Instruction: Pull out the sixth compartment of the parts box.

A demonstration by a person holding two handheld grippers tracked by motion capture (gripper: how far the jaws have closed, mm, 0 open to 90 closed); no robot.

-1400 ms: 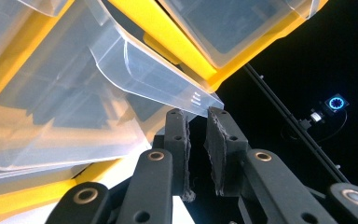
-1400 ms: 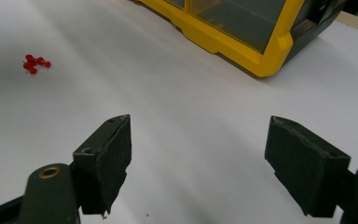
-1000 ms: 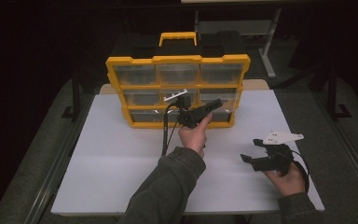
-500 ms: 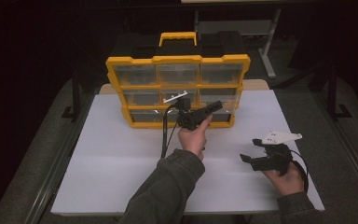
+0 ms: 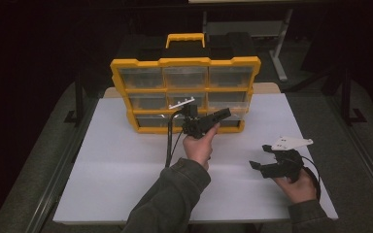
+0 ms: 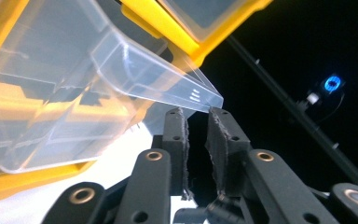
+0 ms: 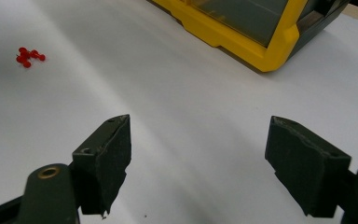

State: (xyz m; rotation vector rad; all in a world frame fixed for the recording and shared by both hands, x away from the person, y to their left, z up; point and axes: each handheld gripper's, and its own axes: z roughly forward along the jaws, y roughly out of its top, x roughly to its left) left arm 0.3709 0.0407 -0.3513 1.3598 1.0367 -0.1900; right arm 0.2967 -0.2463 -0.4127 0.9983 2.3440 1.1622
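**Left claw at the drawer lip, right claw waiting**

High view. I am looking down on the yellow plastic organiser cabinet with clear drawers and a black back [image 5: 184, 62], which is standing upright at the far side of the white tabletop [image 5: 116, 165]. The left gripper [image 5: 228, 112] is reaching level into the cabinet's right-hand column, low down; I cannot tell which row. The right gripper [image 5: 261, 156] is hanging over bare table near the right edge, well apart from the cabinet. Drawer contents are too small to read from here.

Left gripper view. The clear plastic pull-out drawer [image 6: 98, 93] is sitting part-way out of its slot and tilting. Its front lip is lying just at the tips of the left gripper [image 6: 196, 116]. The jaws are all but closed, having just been easing apart a touch, with a thin slit between the pads and nothing in it. The drawer is looking empty to me, though glare is hiding part of its floor.

Right gripper view. The right gripper [image 7: 198, 140] is standing wide open and empty above the table. A small heap of red push pins [image 7: 28, 56] is lying off to one side, with the cabinet's corner [image 7: 261, 51] beyond.

My reading: I am working the drawer, either freeing it or re-taking its lip. Next, I am expecting to need a firm pinch squarely on that lip and a straight pull, since a tilted drawer may be jamming.
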